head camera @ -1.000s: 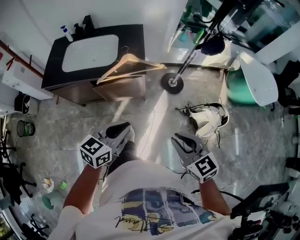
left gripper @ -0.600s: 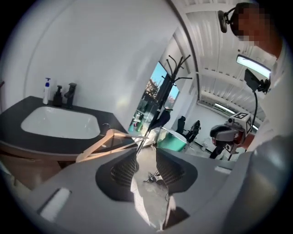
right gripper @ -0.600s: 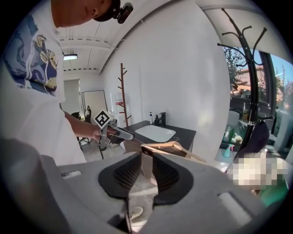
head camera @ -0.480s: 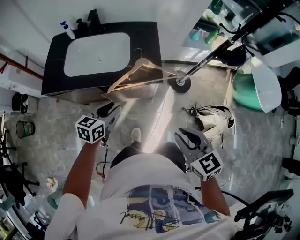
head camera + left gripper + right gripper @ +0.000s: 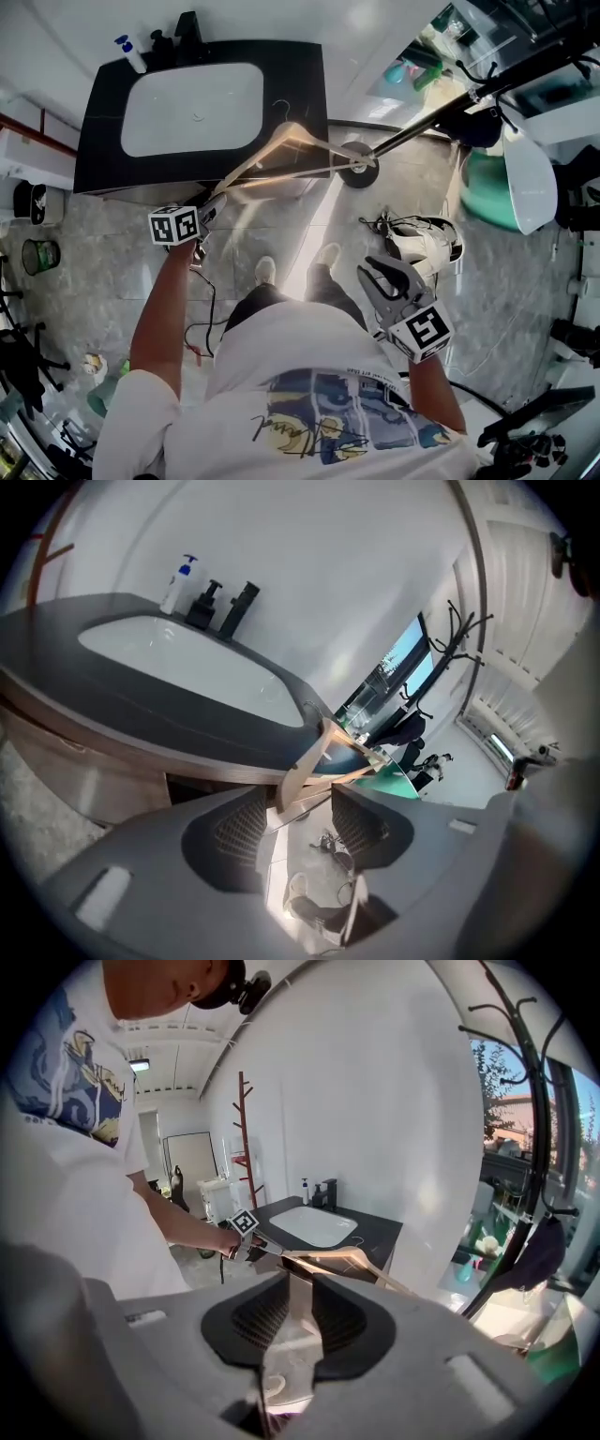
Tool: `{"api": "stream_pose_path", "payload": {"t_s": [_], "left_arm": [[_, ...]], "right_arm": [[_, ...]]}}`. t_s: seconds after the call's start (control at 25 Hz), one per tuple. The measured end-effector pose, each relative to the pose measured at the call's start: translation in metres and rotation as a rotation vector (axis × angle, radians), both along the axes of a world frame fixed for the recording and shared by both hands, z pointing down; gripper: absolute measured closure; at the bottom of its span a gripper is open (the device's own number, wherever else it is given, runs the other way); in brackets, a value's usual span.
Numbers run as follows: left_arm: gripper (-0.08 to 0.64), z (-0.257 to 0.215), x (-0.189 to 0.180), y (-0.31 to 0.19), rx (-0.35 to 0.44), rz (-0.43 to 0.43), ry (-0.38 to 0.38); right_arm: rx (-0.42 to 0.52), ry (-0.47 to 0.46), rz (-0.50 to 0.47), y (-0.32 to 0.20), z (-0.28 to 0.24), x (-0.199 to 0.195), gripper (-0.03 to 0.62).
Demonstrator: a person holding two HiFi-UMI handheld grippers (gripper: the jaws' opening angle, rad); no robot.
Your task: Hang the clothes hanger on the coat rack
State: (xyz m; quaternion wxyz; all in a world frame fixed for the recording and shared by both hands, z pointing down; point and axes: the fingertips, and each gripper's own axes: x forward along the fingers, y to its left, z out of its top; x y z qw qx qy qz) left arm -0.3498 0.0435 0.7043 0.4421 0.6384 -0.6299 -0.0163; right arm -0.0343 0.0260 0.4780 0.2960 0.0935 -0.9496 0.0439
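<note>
Found the wooden clothes hanger (image 5: 291, 133) lying over the front right corner of the black vanity top (image 5: 292, 84), hook toward the white basin (image 5: 192, 108), lower bar jutting past the counter's front edge. Not yet lifted, by the look of it, and on no peg.

Caught the left gripper (image 5: 217, 201) at the hanger's near end, jaws opening and spread wide, that wooden tip between them but no pad pressing on it, judging by that gripper's own view. Took this for the reach before a grasp, not a grasp.

Saw the right gripper (image 5: 382, 270) low and close to the body, over the floor, jaws at a narrow gap with nothing between them.

Placed the black coat rack (image 5: 412, 136) just right of the vanity, round base (image 5: 359, 159) on the marbled floor beside the hanger's far end, dark cloth item (image 5: 473, 127) hanging from it higher up. Noted a pump bottle (image 5: 131, 56) and black faucet (image 5: 187, 26) behind the basin, and white shoes (image 5: 422, 239) on the floor ahead of the right gripper.

Reckoned the task barely begun: nothing done beyond the reach. Still to do: close on the hanger, lift it clear of the counter, carry it across to the rack, drop the hook over a free branch, let go.
</note>
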Motion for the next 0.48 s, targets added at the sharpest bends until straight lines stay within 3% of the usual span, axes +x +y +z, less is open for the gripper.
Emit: {"api": "stream_pose_path", "payload": {"t_s": [0.24, 0.48], "left_arm": [[0.334, 0.022, 0.003, -0.019, -0.018, -0.006, 0.170], [0.393, 0.020, 0.009, -0.035, 0.049, -0.054, 0.389]], "right_arm": [[-0.007, 0.030, 0.012, -0.015, 0.003, -0.001, 0.517], [-0.025, 0.058, 0.026, -0.017, 0.010, 0.002, 0.518]]}}
